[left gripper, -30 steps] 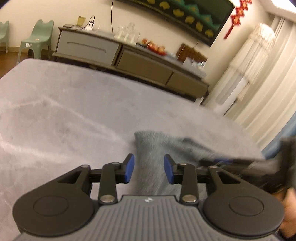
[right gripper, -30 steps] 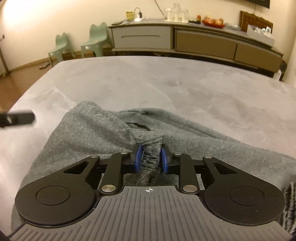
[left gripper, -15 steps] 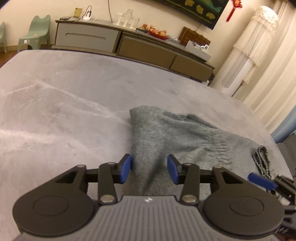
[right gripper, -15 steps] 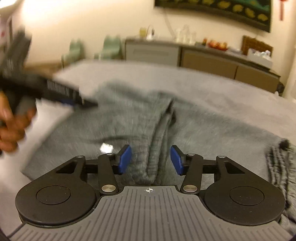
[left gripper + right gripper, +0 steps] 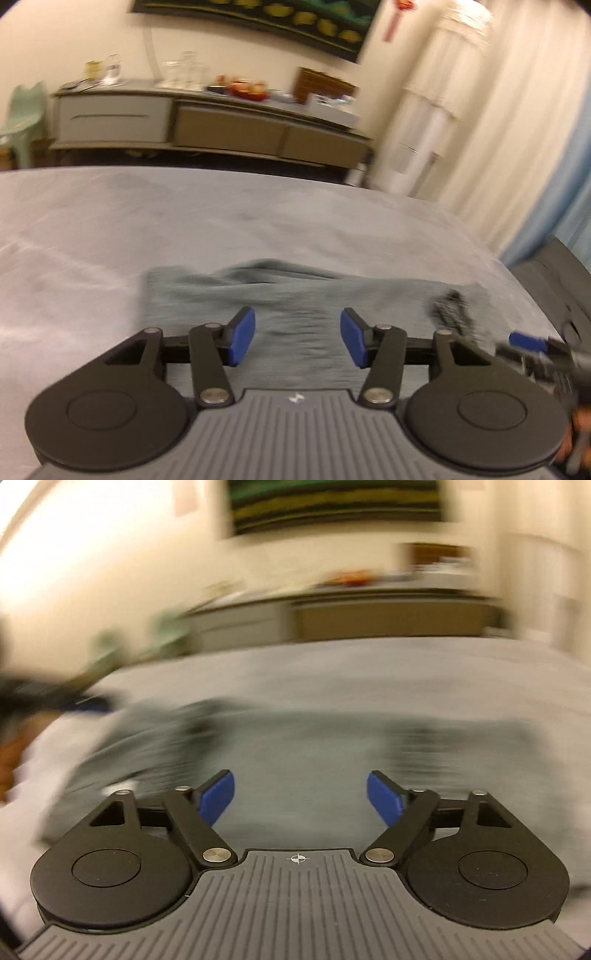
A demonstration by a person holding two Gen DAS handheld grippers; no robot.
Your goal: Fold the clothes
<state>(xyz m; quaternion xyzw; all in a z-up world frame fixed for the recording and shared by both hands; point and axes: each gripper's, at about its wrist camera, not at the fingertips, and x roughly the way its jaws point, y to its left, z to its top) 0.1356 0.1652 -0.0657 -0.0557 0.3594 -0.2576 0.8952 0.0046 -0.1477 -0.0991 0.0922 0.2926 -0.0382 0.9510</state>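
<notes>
The grey knit garment (image 5: 295,295) lies flat on the grey marbled tabletop (image 5: 110,229), just beyond my blue fingertips (image 5: 242,336), its weave soft and ribbed, with a squared corner at its left end and a dark cord-like trim (image 5: 448,312) near its right end. My left gripper (image 5: 297,341) hovers over the near edge of that cloth with its fingers spread and nothing between them. My right gripper (image 5: 301,801) is also spread wide above the same garment (image 5: 295,746), and its view is smeared with motion, so the cloth reads only as a blurred grey band. Half a second ago the right fingers stood closer together over a raised ridge of the fabric, and a second ago they pinched a gathered fold; now they are empty and wider. The left fingers have opened further too, and the cloth has gone from a bunched heap to a long, low strip. To the right of the garment, my other tool's blue tip (image 5: 526,341) pokes in at the edge. Beyond the garment the tabletop runs on bare, then a long low sideboard (image 5: 207,125) with grey and tan drawer fronts, a pale green chair (image 5: 22,118) at its left, pale curtains (image 5: 517,129) at its right, and a dark wall hanging (image 5: 258,18) above.
</notes>
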